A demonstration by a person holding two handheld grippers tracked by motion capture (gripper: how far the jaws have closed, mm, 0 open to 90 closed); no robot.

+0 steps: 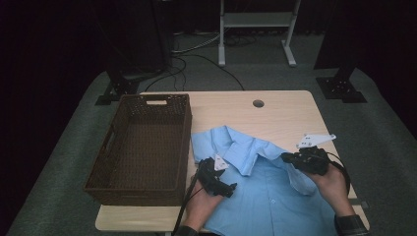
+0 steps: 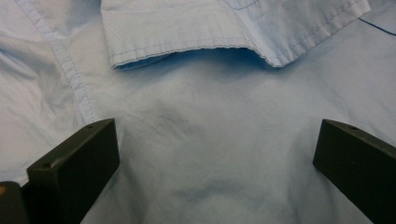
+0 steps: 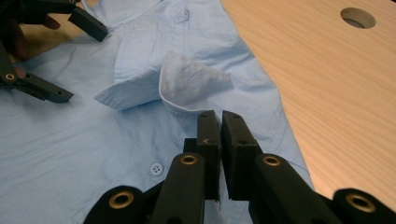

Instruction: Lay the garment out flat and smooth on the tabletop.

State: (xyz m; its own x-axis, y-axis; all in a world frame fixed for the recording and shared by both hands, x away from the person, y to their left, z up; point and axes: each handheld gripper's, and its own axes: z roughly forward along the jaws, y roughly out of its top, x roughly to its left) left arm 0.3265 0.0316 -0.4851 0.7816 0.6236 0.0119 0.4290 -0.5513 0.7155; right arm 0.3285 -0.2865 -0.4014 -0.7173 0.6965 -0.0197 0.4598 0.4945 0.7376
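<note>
A light blue shirt [image 1: 265, 196] lies spread on the wooden table [image 1: 285, 113], collar toward the far side. My left gripper [image 1: 221, 176] hovers over the shirt's left chest, open, its wide-apart jaws framing bare fabric [image 2: 210, 116] just below the collar [image 2: 187, 28]. My right gripper [image 1: 285, 157] is at the shirt's right shoulder. Its jaws [image 3: 219, 123] are shut on the hem of a raised fold of the shirt [image 3: 187, 84]. The left gripper [image 3: 81, 60] stands open farther off in the right gripper view. A white button [image 3: 157, 168] sits beside the right jaws.
A dark brown wicker basket [image 1: 187, 142] stands at the table's left, touching the shirt's edge. Bare tabletop with a round cable hole [image 1: 258, 103] lies beyond the shirt. The table's right edge is close to my right hand.
</note>
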